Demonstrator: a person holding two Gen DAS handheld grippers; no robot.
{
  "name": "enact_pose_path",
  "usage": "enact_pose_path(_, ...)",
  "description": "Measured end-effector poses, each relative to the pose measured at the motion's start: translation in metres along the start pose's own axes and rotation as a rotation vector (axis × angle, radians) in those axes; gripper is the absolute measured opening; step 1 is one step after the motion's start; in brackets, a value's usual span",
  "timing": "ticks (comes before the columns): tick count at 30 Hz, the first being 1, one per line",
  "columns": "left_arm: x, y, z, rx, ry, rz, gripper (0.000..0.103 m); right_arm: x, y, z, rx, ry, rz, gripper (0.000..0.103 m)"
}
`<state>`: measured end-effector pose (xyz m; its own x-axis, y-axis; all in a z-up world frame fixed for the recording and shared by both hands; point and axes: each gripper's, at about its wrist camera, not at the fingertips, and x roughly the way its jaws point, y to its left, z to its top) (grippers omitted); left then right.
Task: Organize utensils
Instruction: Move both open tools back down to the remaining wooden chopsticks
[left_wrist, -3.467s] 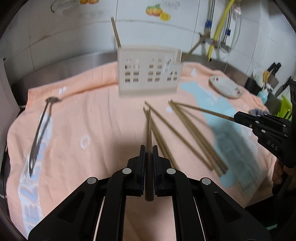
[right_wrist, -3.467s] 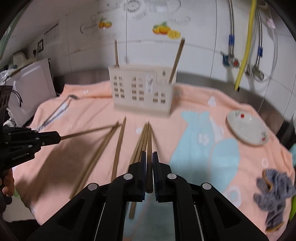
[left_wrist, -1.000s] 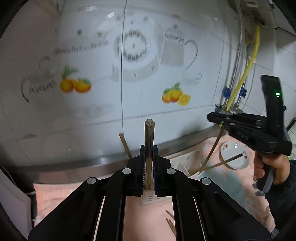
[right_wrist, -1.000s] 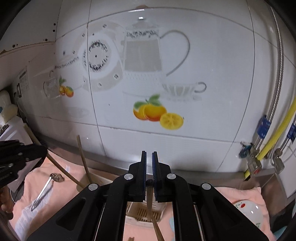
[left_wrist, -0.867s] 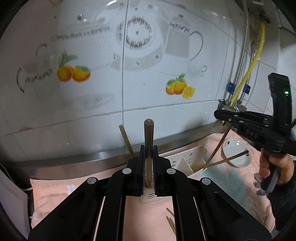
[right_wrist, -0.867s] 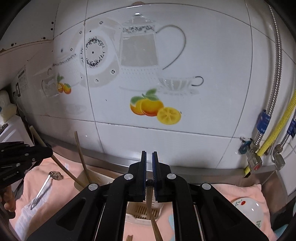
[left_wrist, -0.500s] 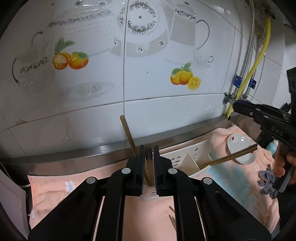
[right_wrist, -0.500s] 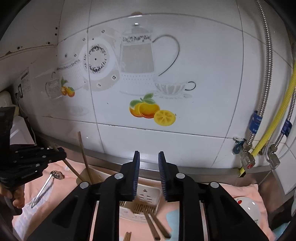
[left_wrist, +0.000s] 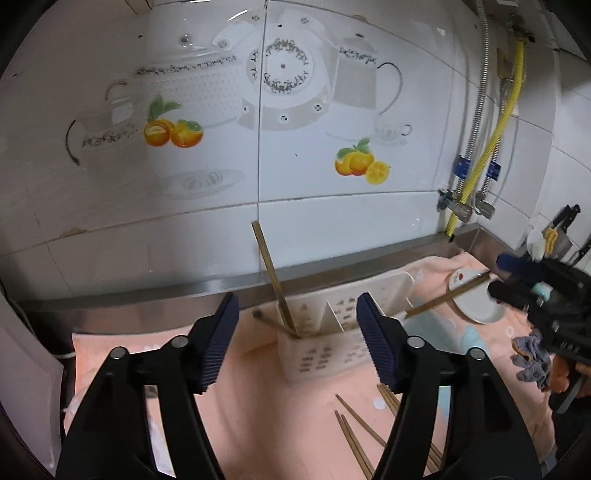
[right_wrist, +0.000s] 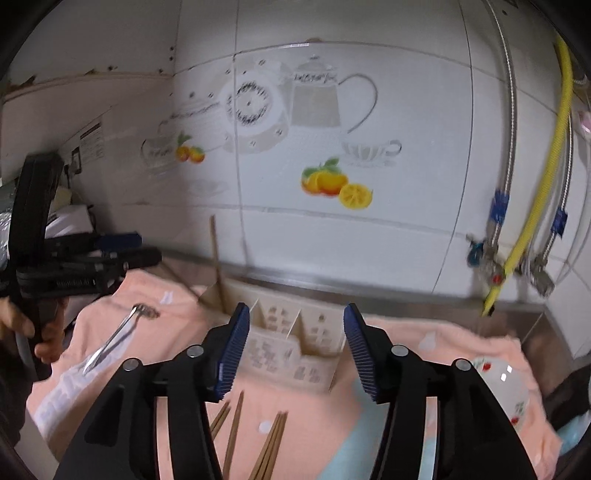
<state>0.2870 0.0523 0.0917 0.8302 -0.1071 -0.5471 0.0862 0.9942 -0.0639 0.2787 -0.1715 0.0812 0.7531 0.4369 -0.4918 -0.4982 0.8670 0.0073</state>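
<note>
Both jaws are opening with nothing between them: the left hand-held gripper (left_wrist: 293, 343) and the right hand-held gripper (right_wrist: 293, 349) hang above the cream utensil holder (left_wrist: 332, 345), empty. Chopsticks (left_wrist: 275, 282) lean in its compartments, likely dropped upright for storage. More loose chopsticks (right_wrist: 271, 443) lie on the peach towel (left_wrist: 258, 413) covering the desk, not yet sorted.

Peach towel (left_wrist: 251, 413) over steel counter (left_wrist: 147, 306)
</note>
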Motion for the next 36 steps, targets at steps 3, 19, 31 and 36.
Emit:
enact_pose_path(3, -0.012, -0.005, -0.013, 0.004, -0.007, 0.008, 0.081, -0.006, 0.005, -0.025, 0.001, 0.024, -0.003, 0.054)
enact_pose_path(19, -0.031, -0.020, -0.122, -0.030, 0.064, 0.042, 0.097, -0.021, 0.018, -0.170, 0.047, 0.206, -0.059, 0.055)
enact_pose_path(31, -0.034, -0.018, -0.181, -0.077, 0.146, 0.086, 0.097, -0.010, 0.037, -0.227, 0.084, 0.309, -0.026, 0.027)
enact_pose_path(36, -0.036, -0.015, -0.195, -0.106, 0.162, 0.085, 0.097, -0.004, 0.038, -0.234, 0.099, 0.333, -0.018, 0.018)
